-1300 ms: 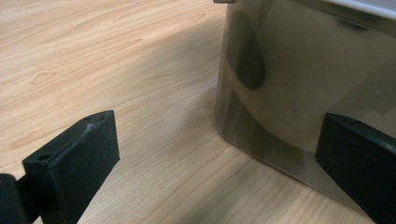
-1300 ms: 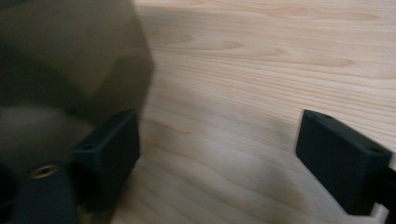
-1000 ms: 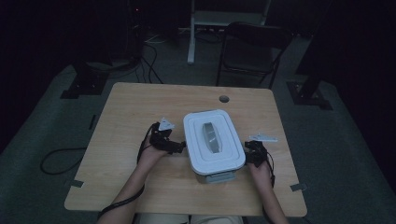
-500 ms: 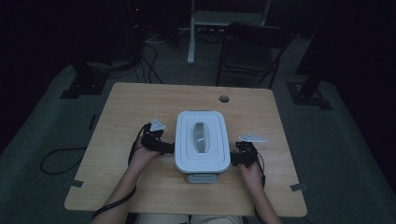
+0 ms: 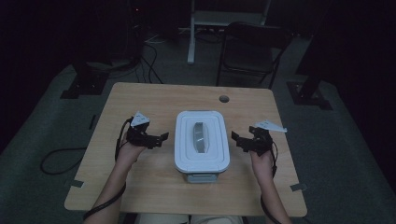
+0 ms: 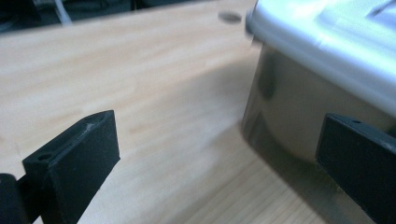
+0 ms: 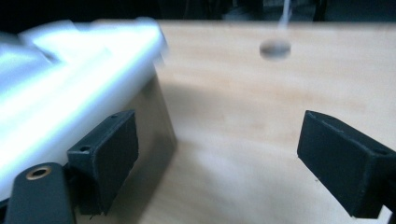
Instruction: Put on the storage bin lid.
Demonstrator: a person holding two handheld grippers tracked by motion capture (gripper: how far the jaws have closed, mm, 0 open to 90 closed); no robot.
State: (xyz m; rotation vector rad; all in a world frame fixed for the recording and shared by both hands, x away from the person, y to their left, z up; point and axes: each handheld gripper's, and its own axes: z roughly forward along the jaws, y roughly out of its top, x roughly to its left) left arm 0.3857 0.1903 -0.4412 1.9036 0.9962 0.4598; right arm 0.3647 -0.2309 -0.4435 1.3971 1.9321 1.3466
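Container [image 5: 201, 144], white, lidded, grey handle on top: mid-counter [image 5: 154, 100], standing free. Left gripper [image 5: 160, 138] and right gripper [image 5: 236, 139] flank it, jaws spread wide, grasping nothing, just beside its walls.

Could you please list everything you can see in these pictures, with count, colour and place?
lidded box: one, white lid with grey handle, middle of table, between the two grippers
table: one, light wood, a round hole near its far edge
folding chair: one, dark, on the floor beyond the table
white stand: one, behind the table
cables: several, black, on the floor at far left
left gripper: one, black, left of the box, fingers apart
right gripper: one, black, right of the box, fingers apart
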